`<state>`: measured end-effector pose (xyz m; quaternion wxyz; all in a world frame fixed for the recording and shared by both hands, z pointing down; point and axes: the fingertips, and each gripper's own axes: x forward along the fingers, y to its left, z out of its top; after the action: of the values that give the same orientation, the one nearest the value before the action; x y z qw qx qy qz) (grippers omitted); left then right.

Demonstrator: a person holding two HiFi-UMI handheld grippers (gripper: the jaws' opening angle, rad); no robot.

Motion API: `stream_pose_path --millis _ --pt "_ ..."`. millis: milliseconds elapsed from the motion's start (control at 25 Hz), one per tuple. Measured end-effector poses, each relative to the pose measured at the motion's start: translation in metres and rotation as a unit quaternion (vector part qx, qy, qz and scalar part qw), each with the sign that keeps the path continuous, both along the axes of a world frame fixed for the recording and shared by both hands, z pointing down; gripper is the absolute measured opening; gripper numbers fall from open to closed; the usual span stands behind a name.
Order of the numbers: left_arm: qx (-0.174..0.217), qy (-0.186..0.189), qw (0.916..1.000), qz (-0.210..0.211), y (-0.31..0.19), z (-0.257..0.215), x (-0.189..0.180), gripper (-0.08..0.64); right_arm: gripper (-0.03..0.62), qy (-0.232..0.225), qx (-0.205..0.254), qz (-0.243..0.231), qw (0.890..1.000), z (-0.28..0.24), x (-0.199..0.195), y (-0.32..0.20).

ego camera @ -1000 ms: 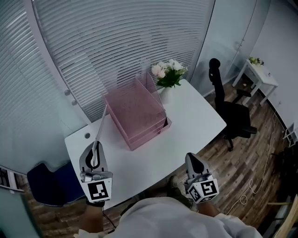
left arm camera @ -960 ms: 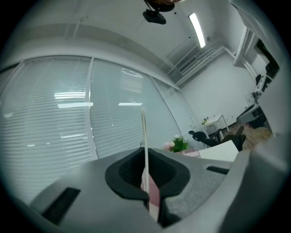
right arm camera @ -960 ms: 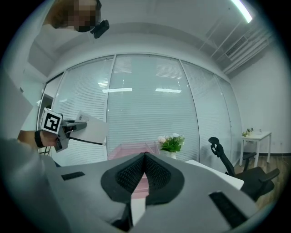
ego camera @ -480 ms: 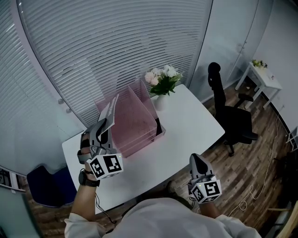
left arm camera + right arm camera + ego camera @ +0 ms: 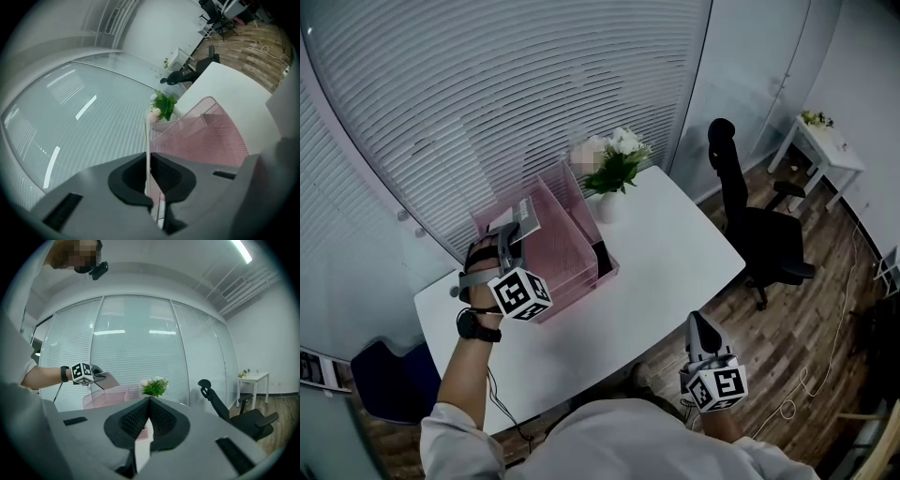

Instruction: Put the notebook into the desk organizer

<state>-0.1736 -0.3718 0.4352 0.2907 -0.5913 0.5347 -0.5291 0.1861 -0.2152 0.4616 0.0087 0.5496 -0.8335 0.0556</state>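
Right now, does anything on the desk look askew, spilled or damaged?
Nothing stands out. The pink organizer sits flat on the desk, the flowers stand upright, and the notebook is held in the left gripper over the organizer.

The organizer (image 5: 562,246) is pink wire mesh, fine and see-through, with the faint sheen of coated metal. The notebook (image 5: 523,214) has a smooth, dull grey cover and a paper-thin edge. The desk (image 5: 666,253) is white, smooth and matt. The left gripper (image 5: 511,231) and right gripper (image 5: 694,321) have matt grey plastic shells; their fingers (image 5: 165,174) are faced in black, finely ribbed, rubber-like lining. The floor (image 5: 825,309) is brown wood planking. The chair (image 5: 769,246) is matt black. The blinds (image 5: 487,94) are pale, smooth slats.
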Motion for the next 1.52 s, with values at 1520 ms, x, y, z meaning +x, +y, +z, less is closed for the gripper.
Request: stream_pose_path --millis 1520 --pt "-0.382 0.058 0.9223 -0.011 -0.018 0.140 0.033 0.200 0.012 -0.010 -0.010 0.024 1.000 0.012 0.051 -0.048"
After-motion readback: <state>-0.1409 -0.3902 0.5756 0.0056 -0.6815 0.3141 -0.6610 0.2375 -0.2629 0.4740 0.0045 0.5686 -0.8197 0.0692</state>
